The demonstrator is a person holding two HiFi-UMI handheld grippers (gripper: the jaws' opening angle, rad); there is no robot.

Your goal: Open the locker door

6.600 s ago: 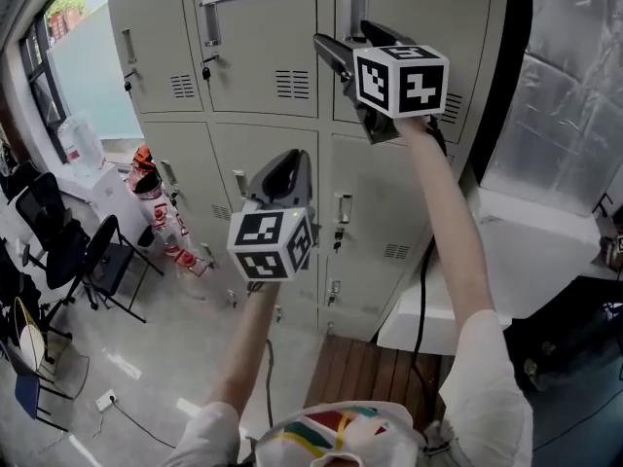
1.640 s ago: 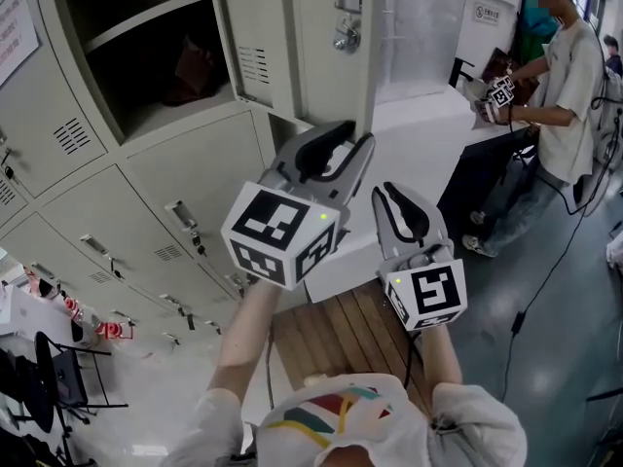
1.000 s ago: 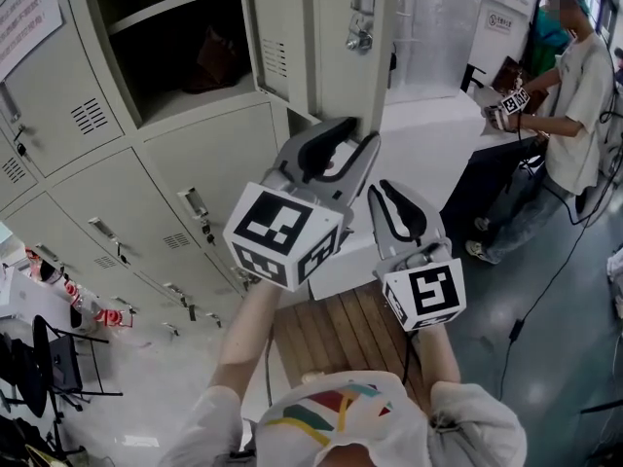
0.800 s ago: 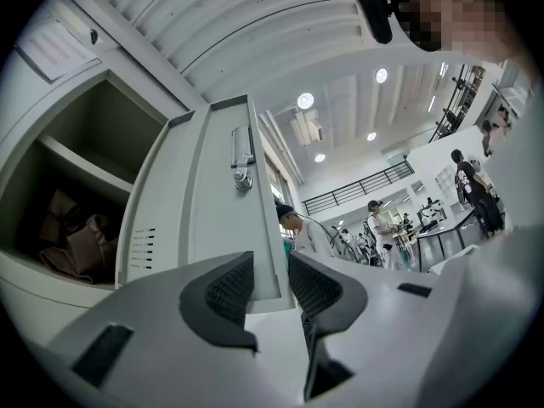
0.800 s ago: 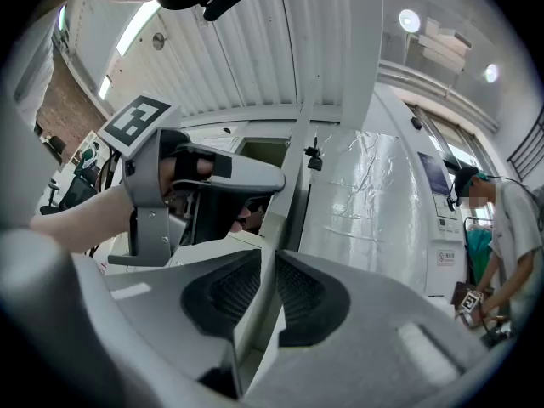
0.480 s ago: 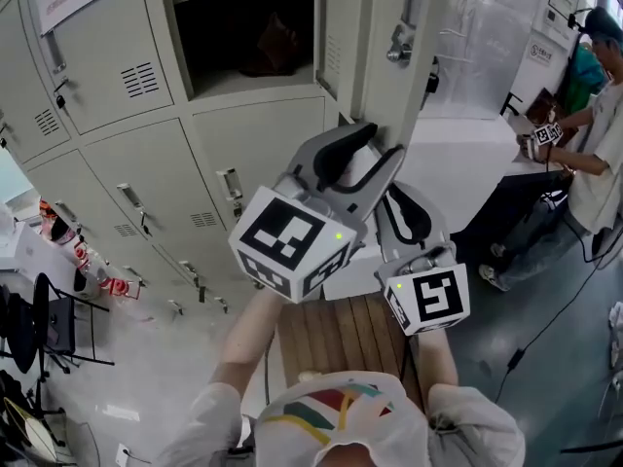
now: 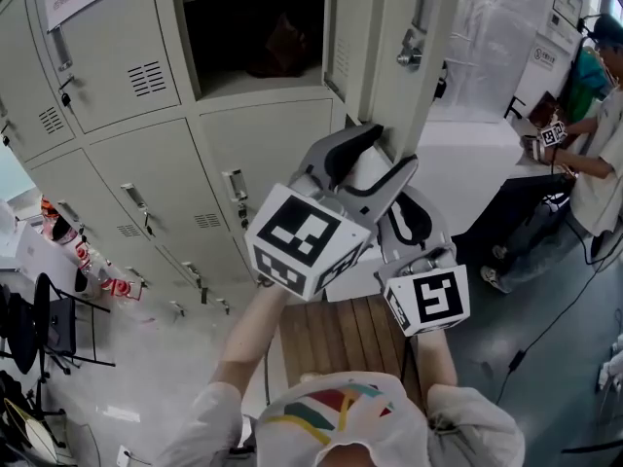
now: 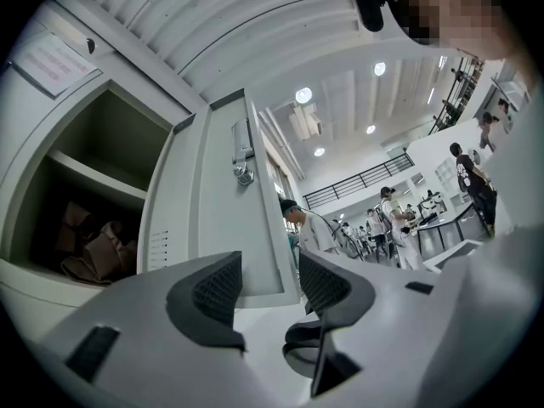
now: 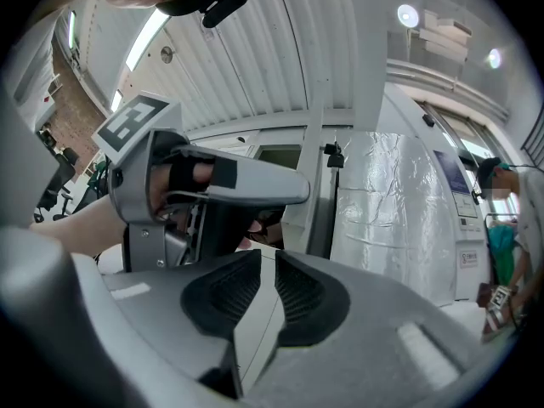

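The locker door (image 7: 389,47) stood swung out from its open compartment, its lower free edge between the jaws of the left gripper (image 8: 269,279), which had just been opening and no longer pressed it. The right gripper (image 9: 265,287) had its jaws nearly together on nothing. The door looked like thin, stiff, light sheet metal with slick paint, best held at that free edge or the latch (image 8: 243,164).

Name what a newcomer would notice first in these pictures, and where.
The open locker door juts out at top centre, baring a dark locker with a brown bag. Below, the left tongs, whose jaws have just been opening, straddle the door's lower corner. The right tongs sit shut alongside.
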